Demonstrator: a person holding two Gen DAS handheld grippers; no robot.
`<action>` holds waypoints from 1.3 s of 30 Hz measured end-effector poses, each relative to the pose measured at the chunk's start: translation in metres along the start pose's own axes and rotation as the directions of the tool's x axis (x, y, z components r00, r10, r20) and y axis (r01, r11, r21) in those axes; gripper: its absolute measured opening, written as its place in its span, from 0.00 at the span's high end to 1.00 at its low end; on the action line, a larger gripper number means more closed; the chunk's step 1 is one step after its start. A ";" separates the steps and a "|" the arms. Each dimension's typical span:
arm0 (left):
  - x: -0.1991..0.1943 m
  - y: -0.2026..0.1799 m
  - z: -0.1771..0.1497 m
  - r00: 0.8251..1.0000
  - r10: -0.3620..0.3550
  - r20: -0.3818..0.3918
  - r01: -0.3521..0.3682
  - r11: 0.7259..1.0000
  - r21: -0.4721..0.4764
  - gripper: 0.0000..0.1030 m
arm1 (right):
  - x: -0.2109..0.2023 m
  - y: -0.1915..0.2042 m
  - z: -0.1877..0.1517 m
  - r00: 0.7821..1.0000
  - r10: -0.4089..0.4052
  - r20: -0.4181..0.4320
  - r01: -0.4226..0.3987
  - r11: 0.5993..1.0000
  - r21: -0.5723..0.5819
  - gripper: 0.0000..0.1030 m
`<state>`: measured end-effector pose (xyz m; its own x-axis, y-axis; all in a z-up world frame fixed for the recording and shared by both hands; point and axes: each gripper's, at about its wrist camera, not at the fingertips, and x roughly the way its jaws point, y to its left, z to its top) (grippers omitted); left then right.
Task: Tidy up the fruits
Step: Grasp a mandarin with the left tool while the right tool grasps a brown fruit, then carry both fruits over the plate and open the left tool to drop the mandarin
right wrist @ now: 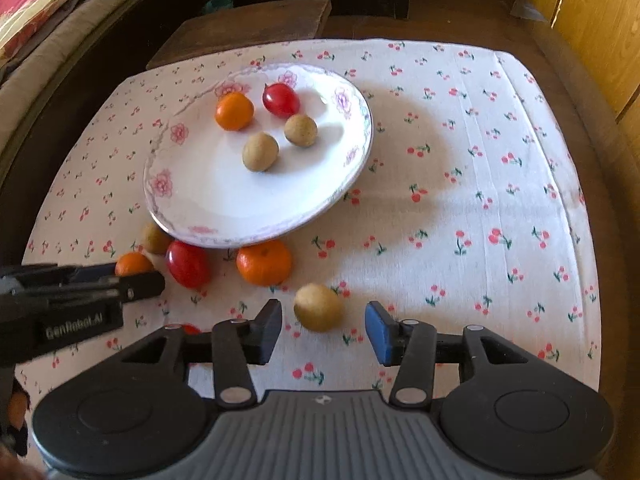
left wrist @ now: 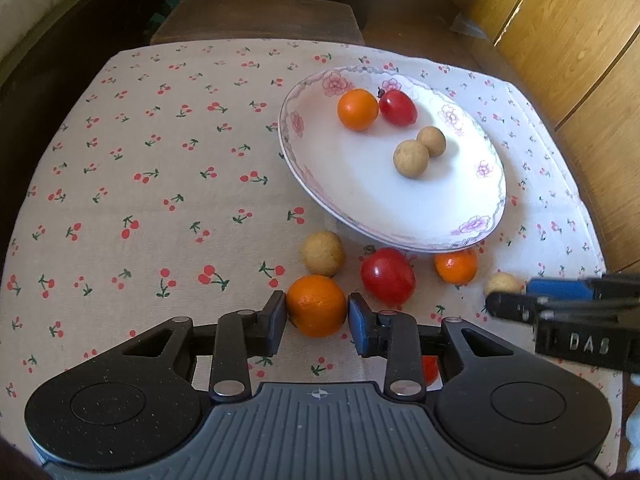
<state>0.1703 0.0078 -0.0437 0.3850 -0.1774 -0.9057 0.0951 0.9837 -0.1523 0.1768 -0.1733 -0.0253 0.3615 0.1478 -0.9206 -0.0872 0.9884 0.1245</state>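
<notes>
A white flowered plate [left wrist: 400, 204] [right wrist: 240, 196] holds an orange [left wrist: 357, 109], a red fruit [left wrist: 397, 107] and two tan round fruits [left wrist: 411, 158]. On the cherry-print cloth in front of the plate lie a tan fruit [left wrist: 323, 253], a red fruit [left wrist: 387, 276] and an orange [left wrist: 456, 266]. My left gripper [left wrist: 317, 312] is shut on another orange [left wrist: 316, 300], one pad on each side. My right gripper [right wrist: 325, 320] is open around a tan fruit [right wrist: 318, 307], with a gap at both pads. Another red fruit [left wrist: 430, 368] is partly hidden under the left gripper.
The cloth covers a small wooden table [right wrist: 592, 184]. A dark wooden stool [left wrist: 256, 20] stands beyond it, yellow wood panels [left wrist: 560, 32] are on the right, and a cushioned seat [right wrist: 48, 20] is on the left. The cloth right of the plate [right wrist: 480, 160] is bare.
</notes>
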 end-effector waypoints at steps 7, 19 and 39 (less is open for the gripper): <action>0.000 -0.002 0.000 1.000 0.004 -0.001 -0.004 1.000 0.008 0.53 | 0.007 0.012 0.000 1.000 -0.028 0.013 0.029 0.998 -0.055 0.59; -0.011 -0.003 -0.002 0.999 0.025 0.038 -0.025 1.000 0.002 0.62 | -0.008 0.015 -0.013 0.999 -0.014 0.029 0.016 0.998 -0.065 0.72; -0.030 -0.022 0.015 0.993 -0.033 0.109 0.033 0.999 0.006 0.62 | -0.037 0.013 0.007 0.990 0.053 0.129 -0.051 0.999 -0.016 0.72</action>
<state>0.1706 -0.0093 -0.0067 0.4793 -0.2122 -0.8516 0.1137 0.9772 -0.1795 0.1690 -0.1657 0.0126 0.4731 0.2030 -0.8573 -0.1201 0.9789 0.1655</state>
